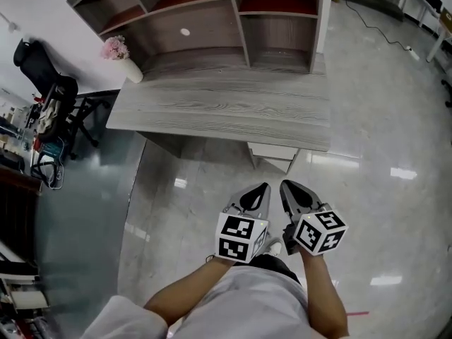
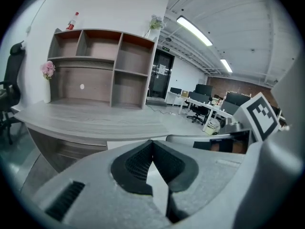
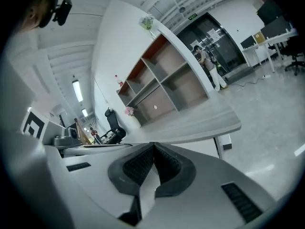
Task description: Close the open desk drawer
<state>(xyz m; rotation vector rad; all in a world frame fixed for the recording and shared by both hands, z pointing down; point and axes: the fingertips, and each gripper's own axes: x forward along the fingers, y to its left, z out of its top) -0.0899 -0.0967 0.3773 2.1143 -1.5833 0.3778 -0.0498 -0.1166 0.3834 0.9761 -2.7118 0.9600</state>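
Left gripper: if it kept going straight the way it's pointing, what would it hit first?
Probably the white drawer front under the near edge of the desk. The left gripper, jaws together, points that way, though depth is hard to judge.

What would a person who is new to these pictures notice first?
First, low in the middle of the head view, the left gripper and the right gripper sit side by side, both shut and empty, each bearing a black-and-white marker cube. Next, the wide grey desk beyond them, with a shelf unit at its back and pink flowers in a white vase at its left end.
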